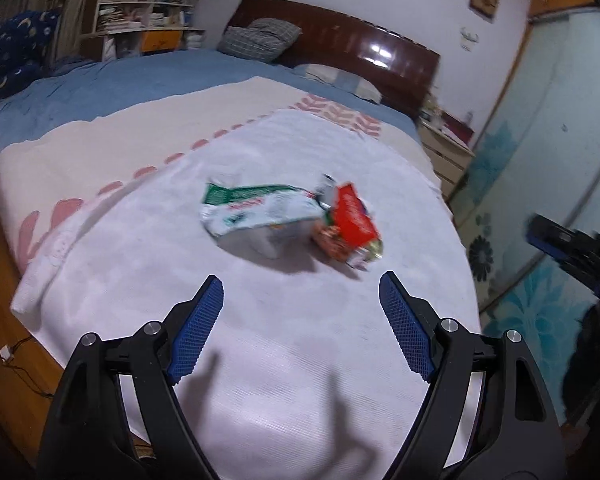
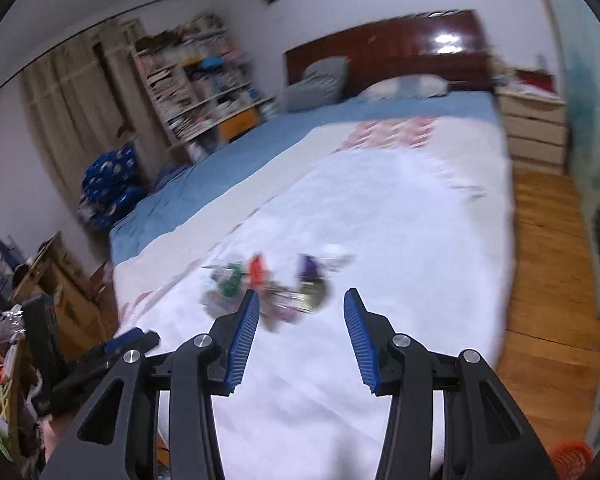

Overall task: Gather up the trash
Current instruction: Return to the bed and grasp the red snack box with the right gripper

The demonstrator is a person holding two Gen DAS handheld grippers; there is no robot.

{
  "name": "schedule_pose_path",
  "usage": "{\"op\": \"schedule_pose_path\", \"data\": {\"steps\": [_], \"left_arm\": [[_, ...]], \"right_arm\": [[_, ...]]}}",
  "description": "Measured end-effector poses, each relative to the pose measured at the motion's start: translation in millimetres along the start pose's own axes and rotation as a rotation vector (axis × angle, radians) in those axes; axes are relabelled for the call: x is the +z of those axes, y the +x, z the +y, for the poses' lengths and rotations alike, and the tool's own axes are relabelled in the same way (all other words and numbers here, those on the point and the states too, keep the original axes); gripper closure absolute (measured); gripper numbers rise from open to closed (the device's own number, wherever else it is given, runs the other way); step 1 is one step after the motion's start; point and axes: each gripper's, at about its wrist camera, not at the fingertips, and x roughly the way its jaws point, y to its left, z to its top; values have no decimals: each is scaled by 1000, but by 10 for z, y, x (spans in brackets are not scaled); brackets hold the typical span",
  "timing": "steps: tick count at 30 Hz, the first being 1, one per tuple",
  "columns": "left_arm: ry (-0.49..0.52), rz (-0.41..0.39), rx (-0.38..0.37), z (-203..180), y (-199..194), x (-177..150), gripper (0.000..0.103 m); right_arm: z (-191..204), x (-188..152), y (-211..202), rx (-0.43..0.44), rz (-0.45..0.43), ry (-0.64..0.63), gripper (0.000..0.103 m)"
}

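Two empty wrappers lie on the white towel [image 1: 260, 320] on the bed [image 1: 100, 84]: a green and white wrapper [image 1: 256, 210], and touching its right end a red wrapper [image 1: 350, 226]. We see that nothing holds them. Our left gripper [image 1: 300, 292] hangs above the towel near them, jaws spread wide and empty. Our right gripper [image 2: 300, 308] is also released and empty. Behind stand a wooden headboard [image 1: 364, 52] and a bookshelf [image 1: 148, 0] full of books.
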Motion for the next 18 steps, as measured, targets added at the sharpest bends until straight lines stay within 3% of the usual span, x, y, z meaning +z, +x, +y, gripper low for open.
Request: {"op": "schedule_pose_path", "data": {"steps": [4,9,10,11,13,18], "left_arm": [[1,-14,15,220,-1,69,23],[-53,-3,17,516,72,98,23],[-65,0,16,550,90,102,23],[-76,4,12,591,112,110,23],[-87,10,8,634,144,114,23],[-84,22,-24,596,247,185,23]], "right_arm": [[347,61,849,0,93,-29,59],[443,-30,1602,11,177,16,59],[439,-58,1682,15,184,16,64],[430,-66,1795,24,199,21,77],[454,-129,1932,41,232,31,93],[380,-266,1922,96,192,70,96]]}}
